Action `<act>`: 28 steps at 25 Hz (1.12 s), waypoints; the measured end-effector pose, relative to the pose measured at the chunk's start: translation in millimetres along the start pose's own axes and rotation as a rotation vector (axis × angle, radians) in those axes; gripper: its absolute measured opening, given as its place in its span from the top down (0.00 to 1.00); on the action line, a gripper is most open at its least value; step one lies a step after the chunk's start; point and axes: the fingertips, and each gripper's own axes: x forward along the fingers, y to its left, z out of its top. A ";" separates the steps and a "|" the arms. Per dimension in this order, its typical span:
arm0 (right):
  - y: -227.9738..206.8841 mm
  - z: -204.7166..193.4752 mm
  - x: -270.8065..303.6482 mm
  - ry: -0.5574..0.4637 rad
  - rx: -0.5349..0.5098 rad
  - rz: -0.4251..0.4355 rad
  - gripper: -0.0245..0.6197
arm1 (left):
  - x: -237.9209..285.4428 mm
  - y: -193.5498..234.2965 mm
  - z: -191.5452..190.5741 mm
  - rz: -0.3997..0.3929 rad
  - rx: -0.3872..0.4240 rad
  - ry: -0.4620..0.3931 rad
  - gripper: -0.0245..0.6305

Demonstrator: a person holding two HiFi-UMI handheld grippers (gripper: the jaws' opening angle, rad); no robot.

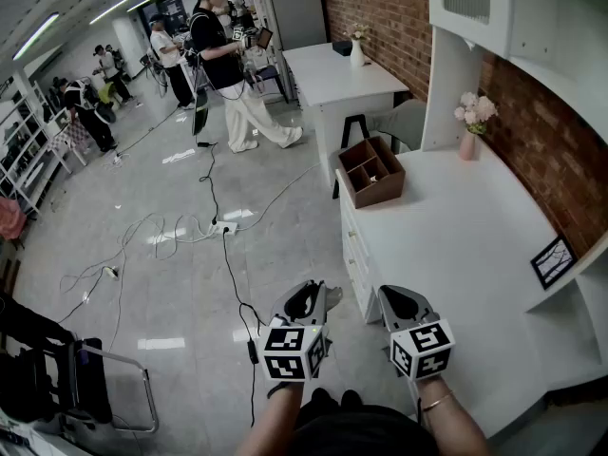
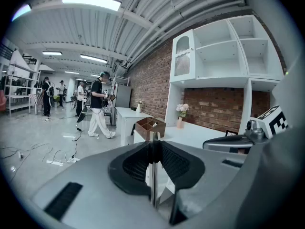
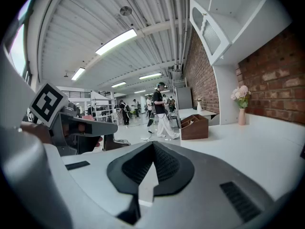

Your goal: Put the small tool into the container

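Note:
A brown wooden container [image 1: 371, 171] with several compartments stands on the near-left corner of the white counter [image 1: 456, 245]; it also shows small in the left gripper view [image 2: 150, 126] and the right gripper view [image 3: 195, 126]. My left gripper [image 1: 306, 297] hangs over the floor, left of the counter and well short of the container. Its jaws [image 2: 154, 144] are shut on a thin flat metal tool [image 2: 152, 175] that stands edge-on between the pads. My right gripper [image 1: 404, 302] is beside it at the counter's near edge, shut [image 3: 152, 147] with nothing in it.
A pink flower vase [image 1: 470, 126] stands at the back of the counter, and a small picture frame [image 1: 553, 259] leans at its right. Beyond is a white table [image 1: 337, 69]. Cables [image 1: 214, 226] trail across the floor, people [image 1: 228, 60] stand far off, and a cart [image 1: 85, 378] is at the bottom left.

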 end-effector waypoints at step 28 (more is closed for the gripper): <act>-26.8 8.3 36.0 -0.031 0.092 -0.004 0.95 | 38.2 16.1 19.3 -0.015 0.006 -0.009 0.85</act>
